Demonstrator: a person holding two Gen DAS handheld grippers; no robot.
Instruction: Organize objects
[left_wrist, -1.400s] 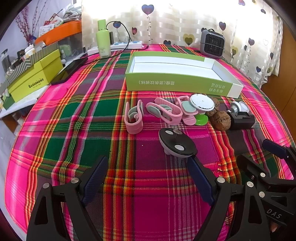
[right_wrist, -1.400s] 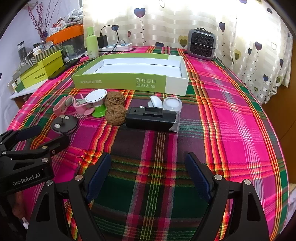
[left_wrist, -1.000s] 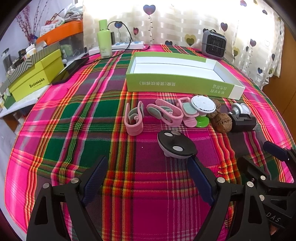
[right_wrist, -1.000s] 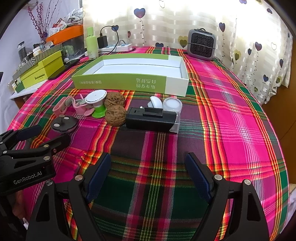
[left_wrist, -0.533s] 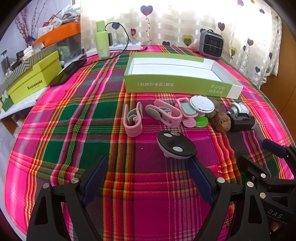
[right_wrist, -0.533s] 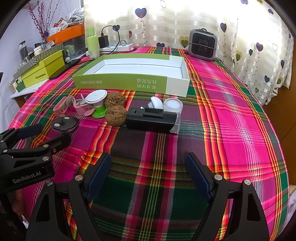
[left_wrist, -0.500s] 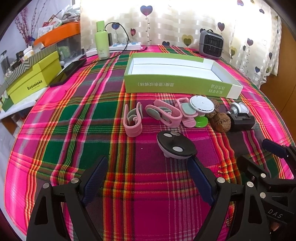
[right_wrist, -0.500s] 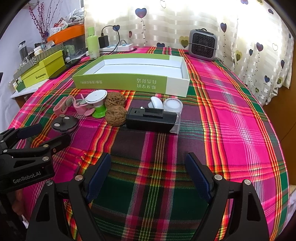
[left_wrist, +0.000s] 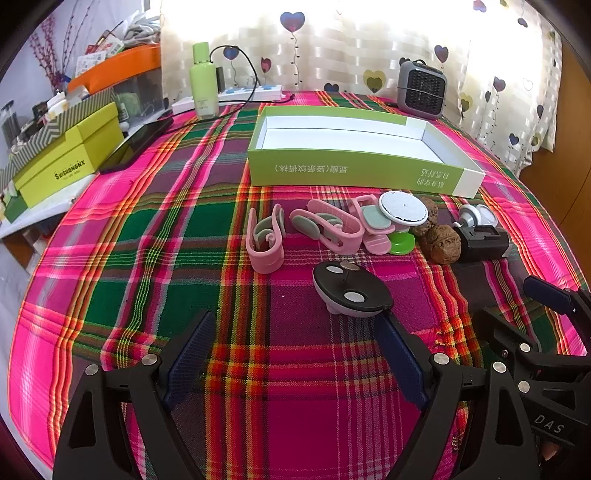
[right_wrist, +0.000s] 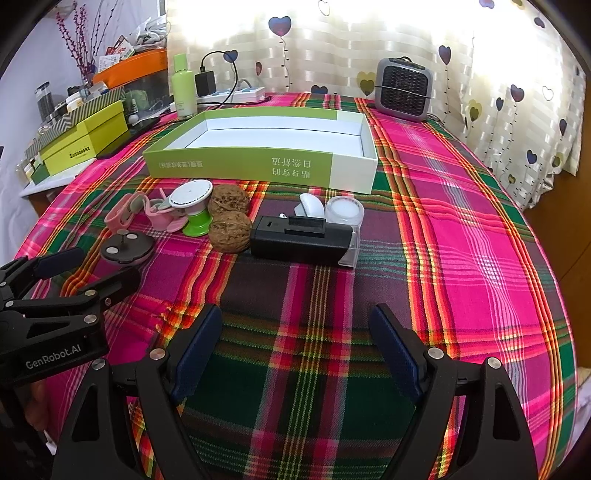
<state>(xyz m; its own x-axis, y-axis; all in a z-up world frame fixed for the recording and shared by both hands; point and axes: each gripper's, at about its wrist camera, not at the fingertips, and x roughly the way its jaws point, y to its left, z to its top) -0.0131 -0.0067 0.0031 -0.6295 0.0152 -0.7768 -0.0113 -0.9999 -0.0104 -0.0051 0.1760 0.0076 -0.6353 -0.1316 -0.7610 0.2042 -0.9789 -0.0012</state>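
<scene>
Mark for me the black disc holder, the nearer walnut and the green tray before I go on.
black disc holder (left_wrist: 351, 290), left wrist view, on its flat black top.
nearer walnut (right_wrist: 229, 232), right wrist view, middle of its shell.
green tray (right_wrist: 240, 163), right wrist view, on its near green outer wall.

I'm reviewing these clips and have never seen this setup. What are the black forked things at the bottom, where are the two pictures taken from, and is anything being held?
There is no robot arm: a person holds one two-finger tool in each hand, with a camera on each looking forward along its fingers. One picture is from the left tool, the other from the right tool; each also shows the other at its edge. Both are open and hold nothing. On the plaid tablecloth lie an empty green box, pink clips, a black disc, a white disc on a green stand, two walnuts, a black block and a small clear jar.
</scene>
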